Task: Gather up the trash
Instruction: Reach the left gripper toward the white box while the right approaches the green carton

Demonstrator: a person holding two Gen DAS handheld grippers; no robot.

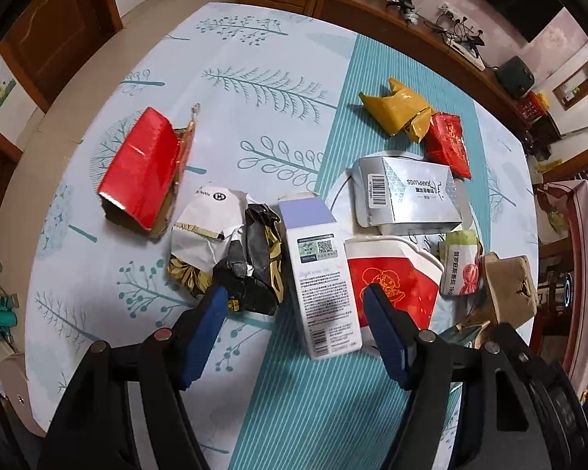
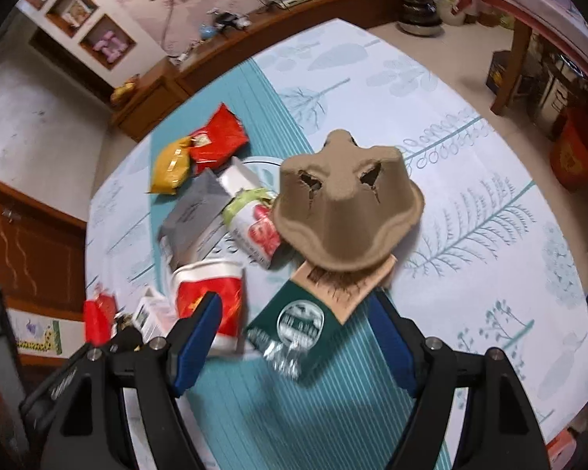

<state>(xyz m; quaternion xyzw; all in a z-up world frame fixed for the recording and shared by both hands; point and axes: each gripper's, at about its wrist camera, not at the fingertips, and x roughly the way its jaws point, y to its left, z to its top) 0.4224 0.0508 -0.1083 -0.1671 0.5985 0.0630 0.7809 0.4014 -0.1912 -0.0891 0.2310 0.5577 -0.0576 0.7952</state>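
Trash lies scattered on a round table. In the left wrist view my left gripper [image 1: 296, 301] is open, its jaws on either side of a white and lilac carton [image 1: 319, 270] lying flat. Beside it are a crumpled black and white wrapper [image 1: 231, 250], a red and white paper cup [image 1: 392, 274], a silver earplugs box [image 1: 405, 196] and a red box [image 1: 143, 168]. In the right wrist view my right gripper [image 2: 294, 309] is open above a green box [image 2: 294, 329], with a brown pulp egg-carton piece [image 2: 345, 203] just beyond it.
A yellow bag [image 1: 398, 107] and red packet [image 1: 449, 143] lie at the far side. A strawberry-print bag [image 2: 254, 227] lies by a white plate [image 2: 262, 162]. The tablecloth [image 1: 254, 78] has bare room at the far left. A wooden counter [image 1: 411, 19] runs behind.
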